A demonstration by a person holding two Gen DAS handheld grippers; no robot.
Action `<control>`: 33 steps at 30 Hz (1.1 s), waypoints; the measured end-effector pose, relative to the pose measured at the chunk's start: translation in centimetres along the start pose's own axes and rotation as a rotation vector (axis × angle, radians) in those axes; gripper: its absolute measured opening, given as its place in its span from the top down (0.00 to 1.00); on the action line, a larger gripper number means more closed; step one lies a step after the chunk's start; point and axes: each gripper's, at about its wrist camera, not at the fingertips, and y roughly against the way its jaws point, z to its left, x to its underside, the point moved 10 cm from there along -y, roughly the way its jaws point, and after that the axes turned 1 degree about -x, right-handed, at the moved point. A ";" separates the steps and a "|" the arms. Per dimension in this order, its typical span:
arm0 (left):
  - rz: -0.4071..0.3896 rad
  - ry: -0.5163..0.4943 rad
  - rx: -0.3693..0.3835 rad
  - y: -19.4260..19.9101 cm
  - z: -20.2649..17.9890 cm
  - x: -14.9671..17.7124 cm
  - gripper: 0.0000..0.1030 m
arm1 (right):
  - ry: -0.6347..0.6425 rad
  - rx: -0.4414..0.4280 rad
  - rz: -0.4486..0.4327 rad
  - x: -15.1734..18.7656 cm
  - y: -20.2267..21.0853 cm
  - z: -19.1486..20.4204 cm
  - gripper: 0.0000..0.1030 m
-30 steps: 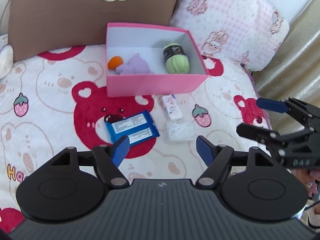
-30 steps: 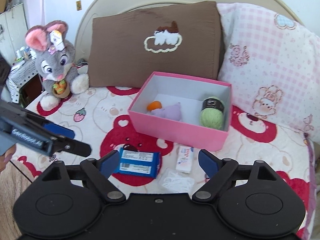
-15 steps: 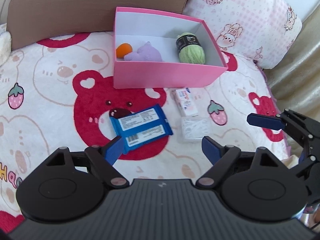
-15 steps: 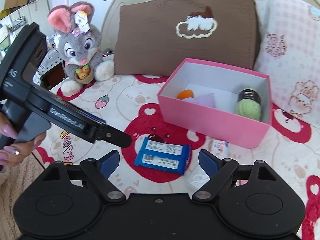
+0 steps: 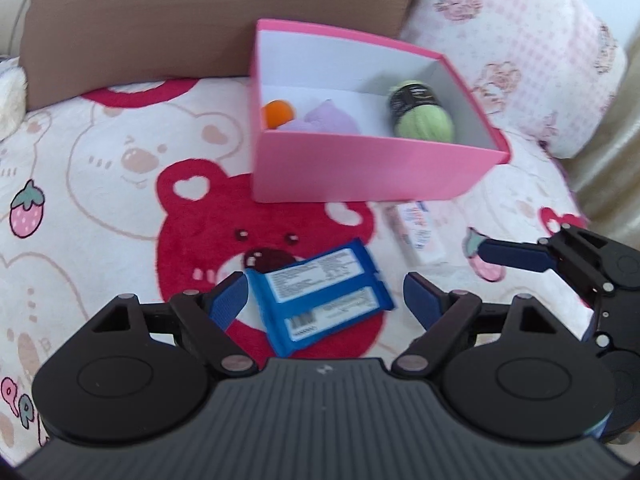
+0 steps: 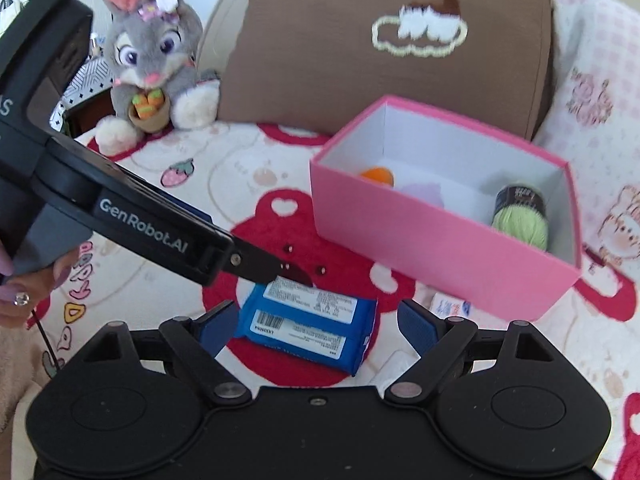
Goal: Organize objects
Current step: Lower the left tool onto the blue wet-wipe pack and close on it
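A blue snack packet (image 5: 320,296) lies flat on the red bear print of the bedspread. My left gripper (image 5: 324,300) hovers just over it, open, with a pad off each end of the packet and neither pressing. My right gripper (image 6: 318,326) is open too, and the same packet (image 6: 308,320) shows between its fingers. Behind stands a pink box (image 5: 360,176) holding an orange ball (image 5: 278,114), a purple plush (image 5: 324,120) and green yarn (image 5: 424,120). A small white packet (image 5: 420,232) lies in front of the box's right corner.
A brown pillow (image 6: 380,52) and a pink checked pillow (image 5: 520,48) stand behind the box. A grey bunny plush (image 6: 152,60) sits at the back left. The left gripper's body (image 6: 152,232), held by a person's hand (image 6: 16,280), crosses the right wrist view.
Both grippers have come down closer to the blue packet. The left jaws stand a little wider than a second ago. The packet and box have not moved.
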 end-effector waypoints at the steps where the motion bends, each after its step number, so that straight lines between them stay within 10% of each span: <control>1: 0.012 0.009 -0.011 -0.5 0.5 0.1 0.18 | -0.010 -0.012 0.008 0.0 -0.5 -0.1 0.13; 17: 0.134 0.151 -0.031 -4.6 4.9 1.2 0.20 | -0.299 -0.077 0.111 1.7 -9.4 -3.4 0.14; 33: 0.172 0.181 -0.063 -9.3 4.6 2.4 0.32 | -0.264 -0.091 0.195 4.3 -11.8 -3.1 0.14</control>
